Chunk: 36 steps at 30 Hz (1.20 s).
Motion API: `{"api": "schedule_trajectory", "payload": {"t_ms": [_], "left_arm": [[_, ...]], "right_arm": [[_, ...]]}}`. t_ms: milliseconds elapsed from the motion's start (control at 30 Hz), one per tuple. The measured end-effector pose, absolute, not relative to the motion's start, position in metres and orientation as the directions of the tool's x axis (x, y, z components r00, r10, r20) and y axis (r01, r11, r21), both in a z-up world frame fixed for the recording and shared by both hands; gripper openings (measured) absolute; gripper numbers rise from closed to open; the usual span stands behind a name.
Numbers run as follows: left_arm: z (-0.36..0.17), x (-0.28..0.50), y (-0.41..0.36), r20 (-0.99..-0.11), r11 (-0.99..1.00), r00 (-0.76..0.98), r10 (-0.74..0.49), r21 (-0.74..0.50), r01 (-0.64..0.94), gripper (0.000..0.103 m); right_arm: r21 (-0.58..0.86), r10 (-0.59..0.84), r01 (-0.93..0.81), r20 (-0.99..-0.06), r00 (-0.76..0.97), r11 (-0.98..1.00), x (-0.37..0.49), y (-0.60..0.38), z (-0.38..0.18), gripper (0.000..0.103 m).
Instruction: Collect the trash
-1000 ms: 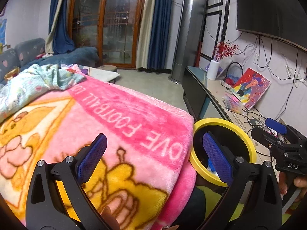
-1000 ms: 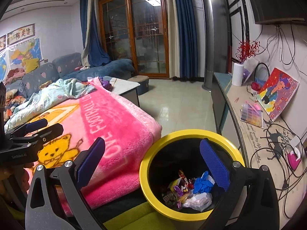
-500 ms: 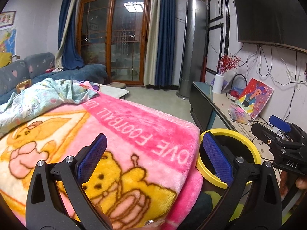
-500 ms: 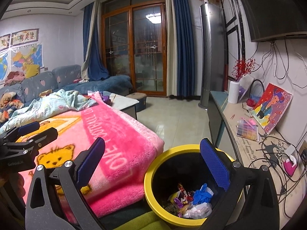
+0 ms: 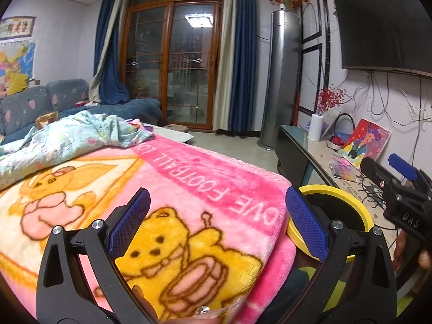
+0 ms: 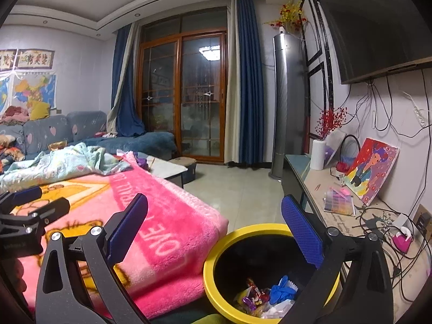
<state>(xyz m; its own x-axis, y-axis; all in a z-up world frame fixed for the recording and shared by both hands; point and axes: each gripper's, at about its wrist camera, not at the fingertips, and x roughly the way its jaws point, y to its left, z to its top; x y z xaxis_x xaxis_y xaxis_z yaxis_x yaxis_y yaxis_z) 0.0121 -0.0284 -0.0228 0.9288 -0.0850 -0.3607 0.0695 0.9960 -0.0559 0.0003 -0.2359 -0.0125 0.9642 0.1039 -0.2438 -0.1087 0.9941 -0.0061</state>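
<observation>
Hovering wide open, nothing held: left gripper (image 5: pixel 216 224) over pink blanket (image 5: pixel 189 189); right gripper (image 6: pixel 213 229) likewise spread and empty above yellow-rimmed bin (image 6: pixel 216 253), just right of blanket edge. Trash (image 6: pixel 267 294) at bin bottom: crinkly wrappers, blue glove-like piece, white scrap. Judged light, soft, crushable, foil slippery; pinch at bunched fold. No loose trash visible on blanket. Readable: blanket "OVE FOOTBALL"; "DAS" on right gripper body. Wall posters: Chinese characters, unread.

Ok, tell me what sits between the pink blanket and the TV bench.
The yellow-rimmed trash bin stands there, wrappers inside, touching the pink blanket and close beside the TV bench. The right wrist view shows it best.
</observation>
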Motion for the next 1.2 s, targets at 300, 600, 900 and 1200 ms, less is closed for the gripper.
{"api": "schedule_trajectory", "payload": {"t_ms": [300,600,900,1200], "left_arm": [[-0.026,0.0133,-0.0271,-0.37,0.996,0.925,-0.084,-0.063,0.065,0.092],[-0.0261,0.0136,-0.0274,-0.371,0.996,0.925,-0.082,-0.061,0.063,0.092],[-0.0258,0.0134,-0.0275,-0.37,0.996,0.926,-0.082,-0.06,0.064,0.092],[-0.0251,0.0131,-0.0277,-0.37,0.996,0.925,-0.082,-0.061,0.064,0.092]], "right_arm": [[-0.014,0.112,-0.121,-0.289,0.951,0.993,0.0067,-0.2298,-0.0204,0.096],[-0.01,0.11,-0.118,-0.296,0.949,0.993,0.0082,-0.2305,-0.0221,0.096],[-0.01,0.11,-0.118,-0.298,0.948,0.993,0.0082,-0.2306,-0.0223,0.096],[-0.009,0.11,-0.118,-0.298,0.948,0.993,0.0084,-0.2306,-0.0228,0.096]]}}
